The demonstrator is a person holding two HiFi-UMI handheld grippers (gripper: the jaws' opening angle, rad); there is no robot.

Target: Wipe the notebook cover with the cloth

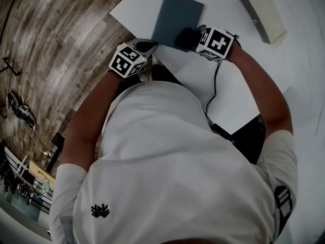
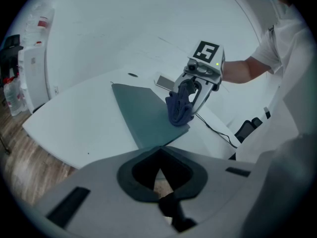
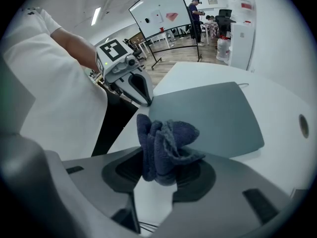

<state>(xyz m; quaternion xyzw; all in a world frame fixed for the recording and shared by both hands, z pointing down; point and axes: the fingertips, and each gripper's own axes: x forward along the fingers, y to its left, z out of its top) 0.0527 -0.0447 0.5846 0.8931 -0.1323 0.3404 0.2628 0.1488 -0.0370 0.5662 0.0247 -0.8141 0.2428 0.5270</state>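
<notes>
white table | black cable | flat beige box | wood floor | whiteboard

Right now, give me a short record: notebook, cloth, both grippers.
notebook: closed, grey-blue cover, flat on the white table
cloth: dark blue, bunched, resting on the cover near its edge
right gripper: jaws closed on the cloth
left gripper: jaws together at the notebook's near corner, apparently gripping it

A white table stands on a wood-plank floor. A grey-blue notebook lies flat near its corner, a cream-faced pad well apart to the right. A black cable trails across the near side.
</notes>
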